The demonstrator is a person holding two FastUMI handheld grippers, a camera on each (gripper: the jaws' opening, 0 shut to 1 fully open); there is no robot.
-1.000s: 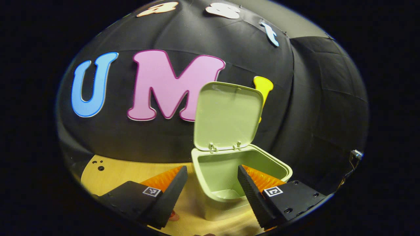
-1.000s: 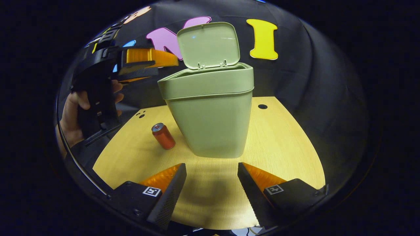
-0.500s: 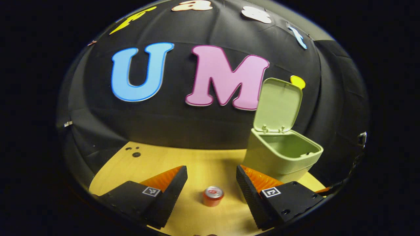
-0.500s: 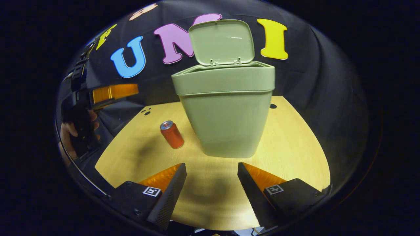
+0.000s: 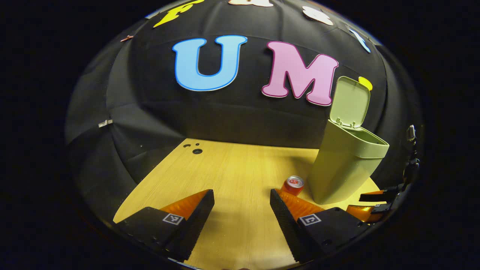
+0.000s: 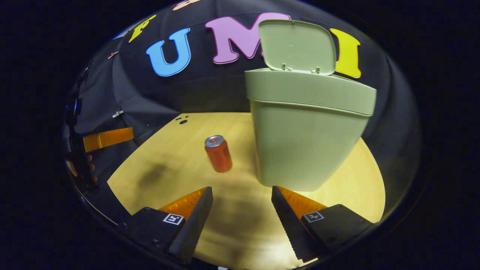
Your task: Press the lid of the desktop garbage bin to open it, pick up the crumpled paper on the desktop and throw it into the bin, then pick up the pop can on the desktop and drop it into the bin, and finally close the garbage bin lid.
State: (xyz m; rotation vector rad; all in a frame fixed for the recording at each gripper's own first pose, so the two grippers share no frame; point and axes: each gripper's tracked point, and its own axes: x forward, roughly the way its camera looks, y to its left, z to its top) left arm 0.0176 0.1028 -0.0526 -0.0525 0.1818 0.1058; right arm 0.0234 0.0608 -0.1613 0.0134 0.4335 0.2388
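A pale wood-grain tabletop (image 6: 180, 165) with a rounded edge fills the booth floor, backed by a black cloth wall (image 5: 157, 123) that hangs in soft folds. A couple of small dark holes (image 5: 196, 151) sit in the wood near the far corner.

Nearest, in the right gripper view, the right gripper (image 6: 242, 215) hovers low over the table with its fingers spread wide and nothing between them. In the left gripper view the left gripper (image 5: 242, 217) is likewise spread and empty above bare wood.

Just beyond the right gripper stands the pop can (image 6: 218, 153), a small red cylinder with a silvery top, upright, its long axis vertical. It sits on the table just beside the garbage bin (image 6: 300, 131), to the bin's left from this side, not touching it.

The bin is a matte, pale green plastic tub, tapering toward its base, with rounded corners and a thicker rim band. Its lid (image 6: 297, 45) is flipped up at the back hinge, standing nearly upright.

At the left edge of the right gripper view, the other gripper and the hand (image 6: 77, 168) holding it are partly visible.
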